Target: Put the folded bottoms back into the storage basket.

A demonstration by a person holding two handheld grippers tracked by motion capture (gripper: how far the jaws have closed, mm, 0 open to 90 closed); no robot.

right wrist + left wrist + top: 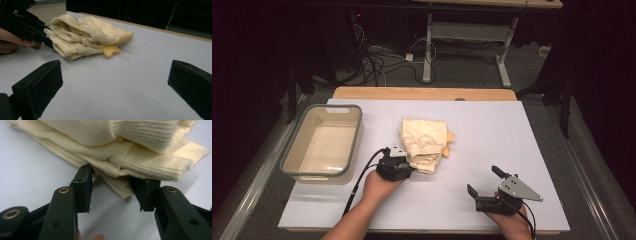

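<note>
1. High view is showing the folded cream cloth (424,144) sitting mid-table on the white mat (492,150), with the left gripper (404,167) nosing right up against its near edge.
2. Left gripper view is showing the jaws standing partly spread, tips touching the bottom folds of the cloth (140,157). Hard to say if any fabric is actually getting pinched; it looks like the pads aren't pressing on it.
3. Right gripper (484,182) is sitting well apart from the cloth, near the front right, jaws spread wide over bare mat.
4. Grey-rimmed tub (323,141) is sitting off to the left of the cloth.
</note>
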